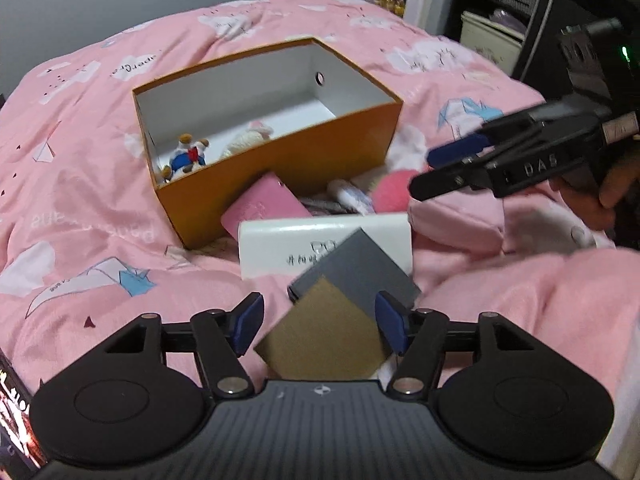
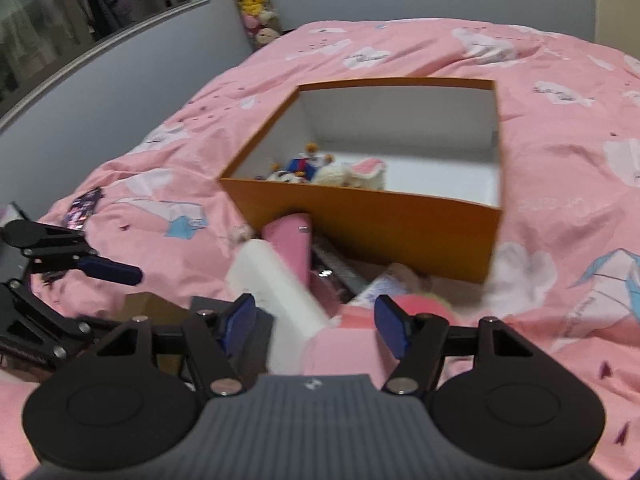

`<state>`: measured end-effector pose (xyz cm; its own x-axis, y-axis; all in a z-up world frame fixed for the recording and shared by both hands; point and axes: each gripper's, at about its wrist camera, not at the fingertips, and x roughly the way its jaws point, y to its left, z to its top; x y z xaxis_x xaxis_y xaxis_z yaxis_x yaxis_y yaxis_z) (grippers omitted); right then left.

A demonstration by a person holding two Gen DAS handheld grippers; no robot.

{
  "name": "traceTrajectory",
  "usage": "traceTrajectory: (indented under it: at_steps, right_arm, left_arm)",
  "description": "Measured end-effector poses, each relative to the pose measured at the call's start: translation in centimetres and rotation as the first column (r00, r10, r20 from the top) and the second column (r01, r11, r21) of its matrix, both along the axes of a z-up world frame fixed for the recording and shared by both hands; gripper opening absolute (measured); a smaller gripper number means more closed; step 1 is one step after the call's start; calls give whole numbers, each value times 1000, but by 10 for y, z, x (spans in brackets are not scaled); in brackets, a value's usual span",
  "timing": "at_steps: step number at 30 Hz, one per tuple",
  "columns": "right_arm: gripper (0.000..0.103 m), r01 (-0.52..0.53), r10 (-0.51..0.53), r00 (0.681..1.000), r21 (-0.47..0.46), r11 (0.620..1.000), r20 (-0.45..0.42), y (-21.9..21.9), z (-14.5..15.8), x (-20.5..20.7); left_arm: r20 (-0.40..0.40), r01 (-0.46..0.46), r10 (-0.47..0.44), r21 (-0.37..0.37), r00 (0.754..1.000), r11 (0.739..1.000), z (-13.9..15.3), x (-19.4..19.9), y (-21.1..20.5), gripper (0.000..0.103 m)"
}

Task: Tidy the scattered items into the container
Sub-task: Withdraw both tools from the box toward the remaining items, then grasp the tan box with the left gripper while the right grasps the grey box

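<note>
An orange box (image 1: 288, 168) with a white inside stands on the pink bed; it also shows in the right wrist view (image 2: 380, 224). A duck toy (image 1: 186, 156) and a cream plush (image 1: 248, 138) lie inside it. In front of it lie a pink wallet (image 1: 260, 206), a white case (image 1: 304, 240), a grey card (image 1: 356, 272), a brown card (image 1: 324, 336) and a pink ball (image 1: 394, 194). My left gripper (image 1: 322, 326) is open, with the brown card between its fingers. My right gripper (image 2: 316, 326) is open above the white case (image 2: 276, 284) and pink items.
The pink quilt (image 1: 88, 208) is soft and wrinkled around the box. A white tube (image 1: 354, 198) and a dark striped item (image 2: 336, 268) lie by the box's front wall. Shelves and a bin (image 1: 488, 40) stand beyond the bed. A grey wall (image 2: 120, 80) lies left.
</note>
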<state>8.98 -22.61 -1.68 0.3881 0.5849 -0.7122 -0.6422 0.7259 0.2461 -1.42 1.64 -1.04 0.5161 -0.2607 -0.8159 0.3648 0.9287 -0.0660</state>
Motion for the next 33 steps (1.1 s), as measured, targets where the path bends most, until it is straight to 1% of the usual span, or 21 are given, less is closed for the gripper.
traceTrajectory:
  at_steps: [1,3,4,6,9,11,14,16,21,26,28,30,32,33]
  right_arm:
    - [65,-18,18,1000,11,1000,-4,3,0,-2]
    - [62,-55,56,998,28,998,-13,9,1,-5]
    - [61,-71,72,997,33,997,-19,12,0,-7]
    - [59,-104,106,994,35,994,-38,19,-3,-10]
    - [59,-141,143,987,29,990,-79,29,-12,-14]
    - [59,-161,162,981,18,987,-111,35,-20,-14]
    - [58,-162,160,975,4,987,-152,40,-30,-12]
    - [58,-164,163,973,6,986,-164,41,-33,-12]
    - [58,-169,168,965,11,985,-201,42,-40,-11]
    - [58,-174,172,957,13,985,-234,45,-47,-9]
    - [58,-172,170,955,12,985,-243,45,-49,-8]
    - [58,-170,167,955,11,985,-244,44,-49,-8]
    - [57,-167,164,956,10,986,-242,43,-48,-8]
    - [57,-165,162,956,10,986,-244,42,-48,-8]
  left_arm:
    - [-5,-10,10,4,1000,1000,0,-1,0,73]
    - [-14,-47,47,-5,999,999,1,-2,3,73]
    - [-15,-71,71,-19,997,997,2,-3,6,73]
    - [-44,-123,121,-48,992,991,2,-2,12,73]
    - [-95,-204,195,-94,976,974,2,0,22,73]
    - [-125,-241,226,-119,966,963,1,0,27,73]
    - [-158,-290,268,-141,950,946,-1,0,36,73]
    - [-190,-322,290,-170,938,931,-4,2,41,73]
    - [-290,-395,317,-267,903,879,-18,6,54,74]
    - [-362,-436,315,-327,877,838,-33,10,57,74]
    - [-385,-447,315,-322,867,835,-41,13,54,76]
    - [-391,-451,321,-306,863,839,-47,15,49,76]
    - [-393,-459,333,-292,857,839,-52,17,45,74]
    - [-391,-464,339,-289,856,838,-53,18,45,71]
